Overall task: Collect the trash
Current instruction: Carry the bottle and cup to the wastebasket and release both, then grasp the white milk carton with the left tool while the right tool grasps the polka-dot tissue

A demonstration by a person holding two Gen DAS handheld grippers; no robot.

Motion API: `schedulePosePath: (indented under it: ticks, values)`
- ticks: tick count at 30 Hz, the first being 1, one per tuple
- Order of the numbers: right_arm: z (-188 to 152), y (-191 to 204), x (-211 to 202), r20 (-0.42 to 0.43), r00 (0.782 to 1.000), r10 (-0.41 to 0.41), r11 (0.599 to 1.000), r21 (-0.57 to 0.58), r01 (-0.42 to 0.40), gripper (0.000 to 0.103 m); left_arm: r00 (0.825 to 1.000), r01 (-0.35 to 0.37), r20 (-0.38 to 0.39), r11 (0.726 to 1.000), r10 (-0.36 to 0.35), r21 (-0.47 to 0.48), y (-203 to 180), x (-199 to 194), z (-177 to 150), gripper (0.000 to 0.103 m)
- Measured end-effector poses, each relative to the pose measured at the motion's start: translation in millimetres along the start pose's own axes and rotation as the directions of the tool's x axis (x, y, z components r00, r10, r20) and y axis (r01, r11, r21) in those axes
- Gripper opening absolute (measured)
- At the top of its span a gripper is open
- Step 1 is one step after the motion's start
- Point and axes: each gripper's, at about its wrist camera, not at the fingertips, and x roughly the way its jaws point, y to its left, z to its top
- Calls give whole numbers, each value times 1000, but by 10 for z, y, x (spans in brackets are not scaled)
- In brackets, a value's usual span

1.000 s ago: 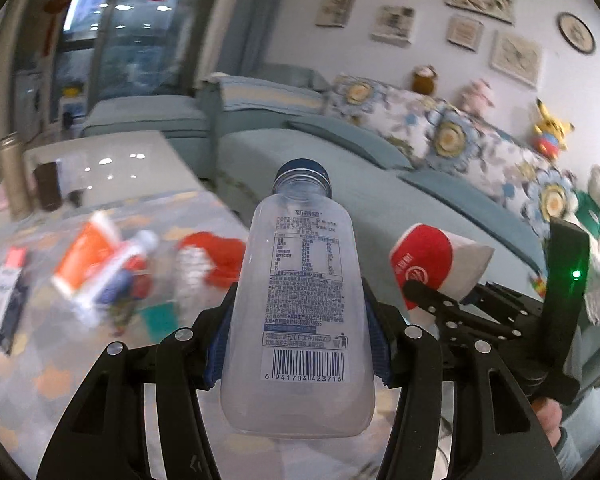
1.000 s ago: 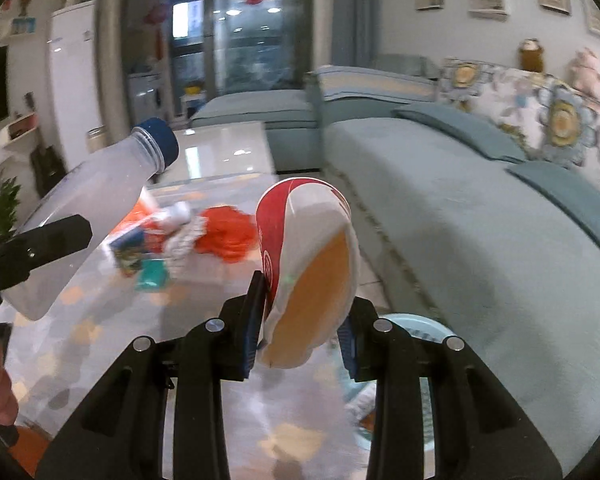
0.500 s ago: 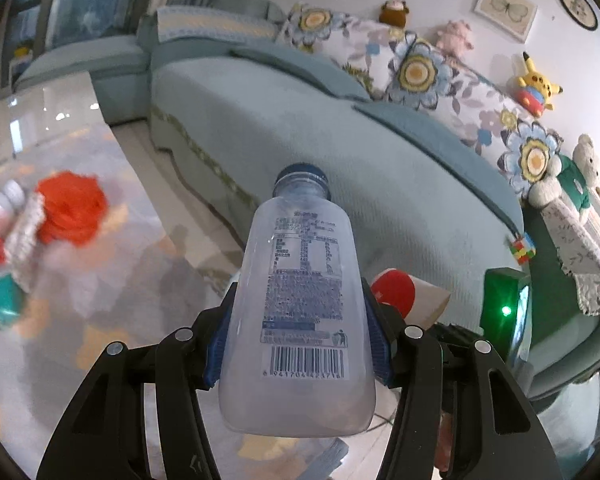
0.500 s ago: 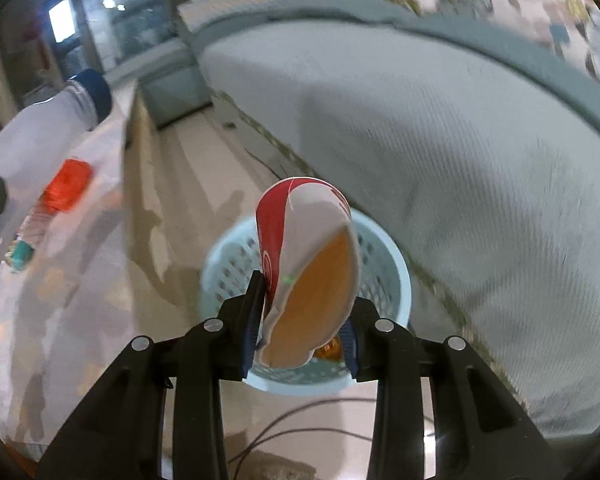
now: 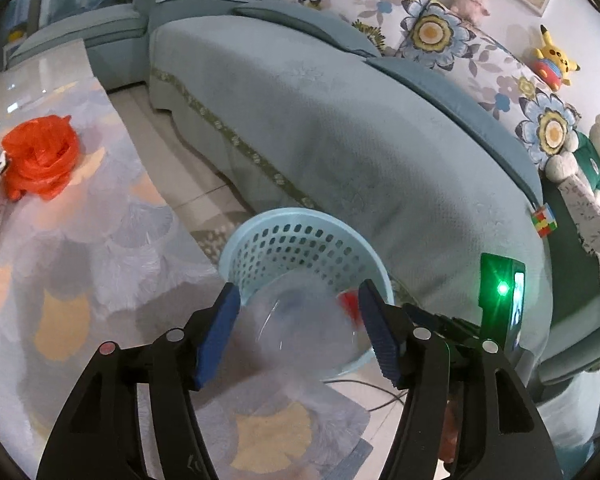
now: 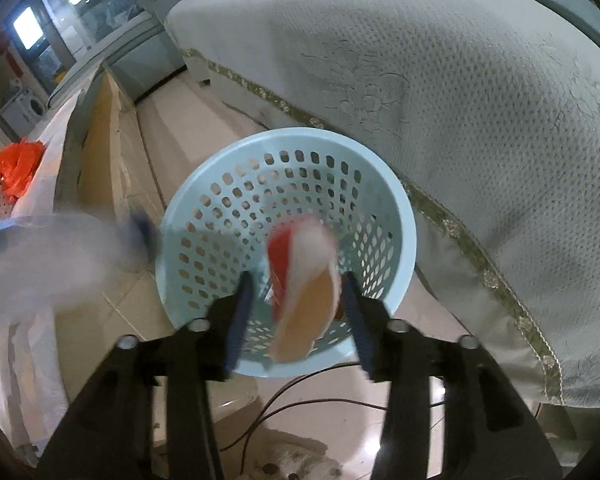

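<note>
Above the pale blue perforated plastic basket, which is standing on the floor tiles between the patterned table cloth and the grey-blue fabric sofa, both tongs are pointing steeply downward. Between the spread blue pads of the left gripper the clear plastic bottle is showing only as a smeared translucent blur, so its label and cap are impossible to read there; in the right wrist view it is streaking at the left edge, a dark blue smudge where the cap would be. The jaws have just been opening, and the pads are no longer pressing the bottle.

The right gripper is likewise standing apart, jaws just having been opening, with the crushed red-and-white paper cup blurred between them (a gap is showing on either side), over the basket's mouth. What lies at the basket's bottom is hidden behind the cup and bottle.

A second ago both pieces were clamped firmly and sharply in focus above the table; now the basket is filling both views. The crumpled orange plastic bag is lying on the cloth.
</note>
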Motion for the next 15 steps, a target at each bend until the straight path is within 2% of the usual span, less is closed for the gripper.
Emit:
schedulePosePath:
  ticks: [6, 15]
  values:
    - [8, -47, -69, 11, 1000, 19, 1000, 23, -19, 49, 1000, 8, 16, 1000, -8, 4, 7, -54, 11, 60]
    - [32, 85, -223, 49, 998, 39, 999, -6, -39, 49, 999, 12, 49, 1000, -13, 25, -29, -176, 15, 60]
